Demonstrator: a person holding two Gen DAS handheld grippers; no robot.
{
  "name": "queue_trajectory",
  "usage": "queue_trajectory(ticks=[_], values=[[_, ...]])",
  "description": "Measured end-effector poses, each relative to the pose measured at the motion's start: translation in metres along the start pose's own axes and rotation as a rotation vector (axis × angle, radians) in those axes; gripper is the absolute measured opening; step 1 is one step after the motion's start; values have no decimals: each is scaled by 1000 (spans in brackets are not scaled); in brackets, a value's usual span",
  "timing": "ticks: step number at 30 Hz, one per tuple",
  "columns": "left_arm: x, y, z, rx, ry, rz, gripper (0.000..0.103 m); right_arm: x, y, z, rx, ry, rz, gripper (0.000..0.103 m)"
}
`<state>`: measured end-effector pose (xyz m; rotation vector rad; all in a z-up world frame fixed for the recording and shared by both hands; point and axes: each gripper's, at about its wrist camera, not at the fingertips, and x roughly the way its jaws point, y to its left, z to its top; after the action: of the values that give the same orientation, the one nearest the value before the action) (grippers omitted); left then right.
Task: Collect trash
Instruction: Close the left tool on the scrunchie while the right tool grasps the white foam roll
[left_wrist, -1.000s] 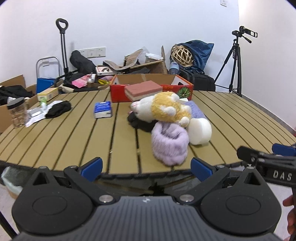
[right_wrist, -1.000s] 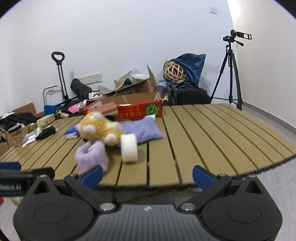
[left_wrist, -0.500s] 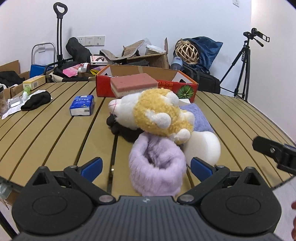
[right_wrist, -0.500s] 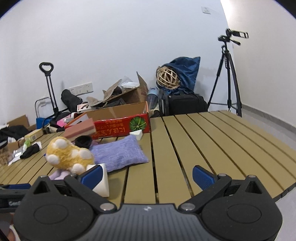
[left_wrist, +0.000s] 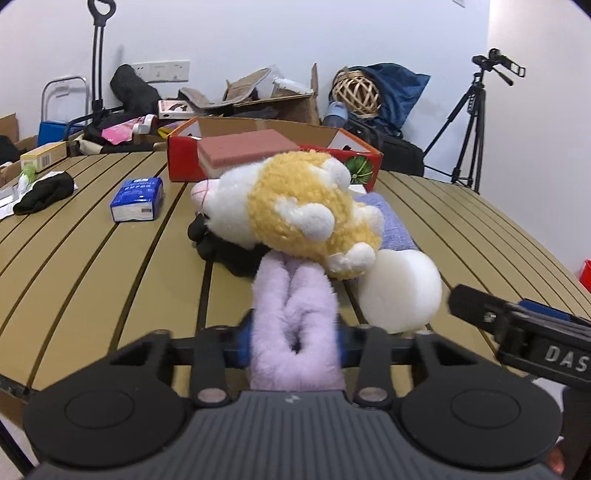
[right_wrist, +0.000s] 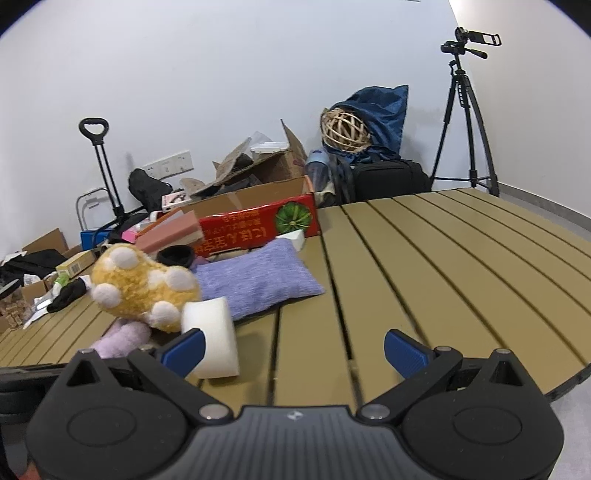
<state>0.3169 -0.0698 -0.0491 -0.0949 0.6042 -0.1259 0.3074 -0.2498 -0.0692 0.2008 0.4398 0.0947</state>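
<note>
The left gripper (left_wrist: 294, 341) has just been closing, and its blue pads now pinch the near end of a lilac fluffy slipper (left_wrist: 295, 314), squeezing the pile into two folds; the right gripper (right_wrist: 293, 349) has its fingers spread wide over bare slats, nothing between them, its left pad just beside a white foam block (right_wrist: 210, 336). All of this lies on a tan slatted table (left_wrist: 92, 266) with dark gaps between the boards and a curved near edge; the far end of the slipper runs under a yellow-and-white plush toy (left_wrist: 291, 206), which also lies over a black cloth (left_wrist: 225, 251) and touches the foam block; behind the toy lies a flat purple cushion (right_wrist: 255, 280). To the left on the slats sit a blue tissue pack (left_wrist: 138, 199) and, farther out, a black sock (left_wrist: 44, 192) on white paper; at the table's far side stands a red cardboard box (right_wrist: 258, 225) with a pink sponge block (left_wrist: 243, 151) leaning at its front. Beyond the table, against a plain white wall, are heaped cartons, a hand trolley (left_wrist: 98, 62), a wicker ball (right_wrist: 345, 129) on a blue bag, and a camera tripod (right_wrist: 465, 122) in the corner.
</note>
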Motion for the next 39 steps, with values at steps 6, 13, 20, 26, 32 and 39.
queue_trajectory(ticks=[6, 13, 20, 26, 32, 39], values=[[-5, 9, -1, 6, -15, -2, 31, 4, 19, -5, -13, -34, 49, 103], [-13, 27, -1, 26, -31, 24, 31, 19, 34, -8, -27, -16, 72, 103], [-16, 58, -1, 0, -32, 75, 31, 28, 58, -14, -105, -17, 65, 83], [-21, 76, -1, -21, -35, 100, 31, 33, 68, -16, -135, -16, 82, 63], [-25, 86, 3, -44, -50, 127, 31, 41, 66, -11, -108, -41, 48, 64], [-26, 99, 7, -79, -61, 179, 31, 52, 66, -10, -101, -47, 17, 64]])
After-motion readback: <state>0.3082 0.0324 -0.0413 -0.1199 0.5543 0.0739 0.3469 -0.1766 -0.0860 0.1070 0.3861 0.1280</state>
